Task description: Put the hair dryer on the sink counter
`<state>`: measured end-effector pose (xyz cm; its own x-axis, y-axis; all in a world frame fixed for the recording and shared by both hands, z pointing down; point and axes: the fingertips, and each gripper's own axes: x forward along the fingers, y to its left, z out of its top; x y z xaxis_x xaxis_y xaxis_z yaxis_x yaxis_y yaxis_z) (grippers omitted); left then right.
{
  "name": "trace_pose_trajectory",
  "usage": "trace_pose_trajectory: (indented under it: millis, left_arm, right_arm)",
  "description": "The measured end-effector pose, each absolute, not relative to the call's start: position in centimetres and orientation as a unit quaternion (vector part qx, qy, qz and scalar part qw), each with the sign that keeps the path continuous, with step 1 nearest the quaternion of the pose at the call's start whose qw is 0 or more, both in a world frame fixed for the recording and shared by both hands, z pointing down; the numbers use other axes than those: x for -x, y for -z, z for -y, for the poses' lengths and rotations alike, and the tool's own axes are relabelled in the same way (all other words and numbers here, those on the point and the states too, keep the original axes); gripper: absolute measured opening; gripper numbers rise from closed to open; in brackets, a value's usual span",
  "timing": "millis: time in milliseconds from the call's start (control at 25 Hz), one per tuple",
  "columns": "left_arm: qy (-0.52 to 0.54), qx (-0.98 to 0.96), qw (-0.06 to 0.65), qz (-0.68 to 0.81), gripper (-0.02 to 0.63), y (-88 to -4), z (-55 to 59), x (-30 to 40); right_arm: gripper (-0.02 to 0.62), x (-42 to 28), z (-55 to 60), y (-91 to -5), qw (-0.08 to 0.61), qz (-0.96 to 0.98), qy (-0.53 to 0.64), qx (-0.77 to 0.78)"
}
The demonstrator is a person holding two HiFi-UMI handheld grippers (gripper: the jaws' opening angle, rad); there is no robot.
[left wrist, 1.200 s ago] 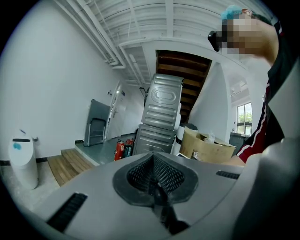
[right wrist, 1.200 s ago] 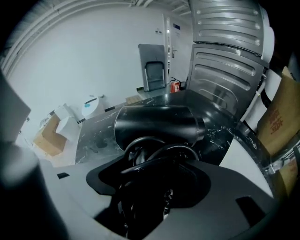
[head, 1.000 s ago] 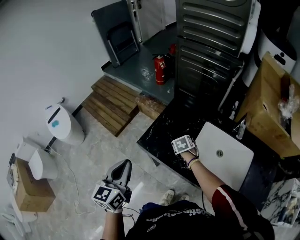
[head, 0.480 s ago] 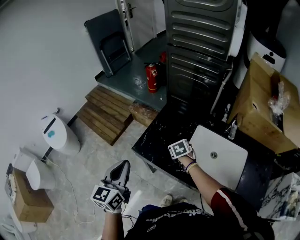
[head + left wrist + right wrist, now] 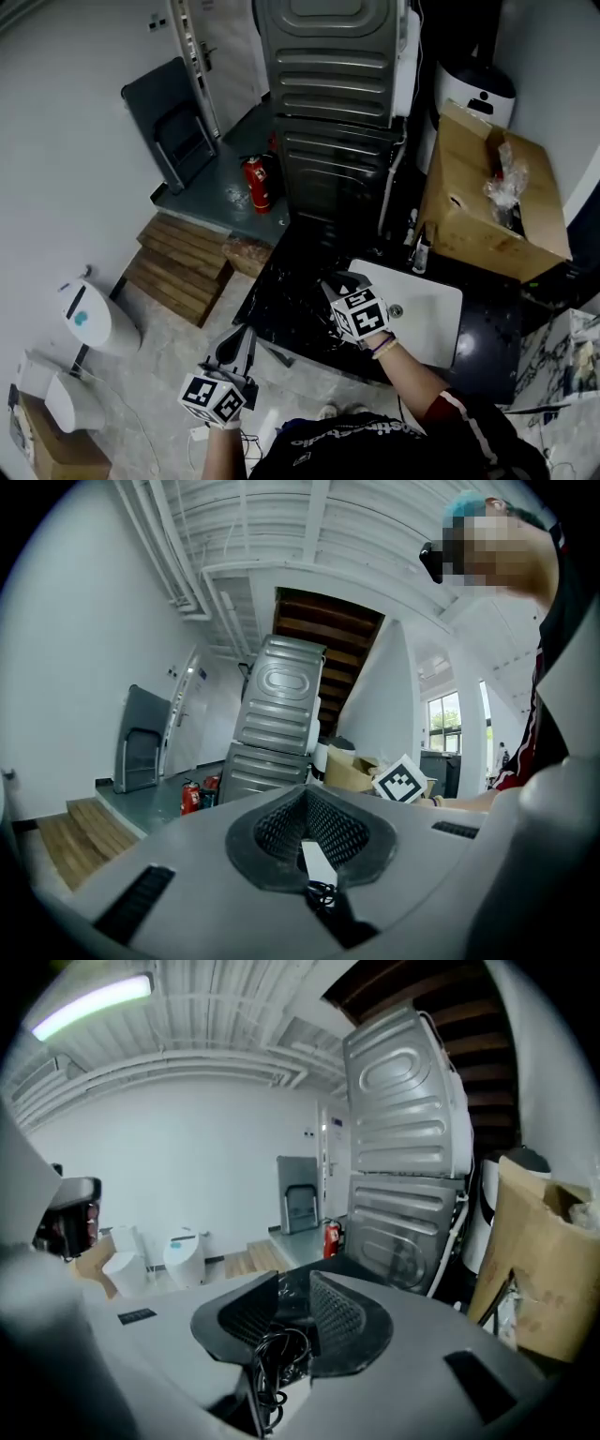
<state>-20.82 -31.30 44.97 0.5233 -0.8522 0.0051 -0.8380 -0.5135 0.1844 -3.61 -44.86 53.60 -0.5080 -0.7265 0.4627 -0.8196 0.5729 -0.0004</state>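
The right gripper (image 5: 343, 281) is held over the left part of the black sink counter (image 5: 281, 292), just left of the white sink (image 5: 427, 314). Its jaws stand partly apart and are closing. In the right gripper view only dark, glinting counter shows through the narrow gap, with no thing clearly pressed between the pads, and loops of black cord (image 5: 274, 1361) lie at the base of the jaws. I cannot pick out the hair dryer against the dark counter. The left gripper (image 5: 246, 332) hangs lower, over the pale floor near the counter's left end, with its jaws together and nothing between them. On the far right of the counter sits an open cardboard box (image 5: 469, 211). A red fire extinguisher (image 5: 258, 185) stands farther off by a tall grey metal cabinet (image 5: 328, 94), and wooden steps (image 5: 183, 267) lie to the left.
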Motion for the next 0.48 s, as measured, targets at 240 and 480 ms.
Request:
trace_pose_trajectory:
  millis: [240,480]
  left_arm:
    - [0.045,-0.909,0.074,0.408,0.014,-44.0,33.3,13.3]
    - [0.045,-0.943,0.067,0.322,0.014,-43.4,34.2,4.1]
  right_arm:
    - [0.052,-5.1,40.1,-46.8,0.132,0.846,-0.077,-0.511]
    - [0.037,-14.1,34.0,-41.8,0.062,0.818,-0.046,-0.570]
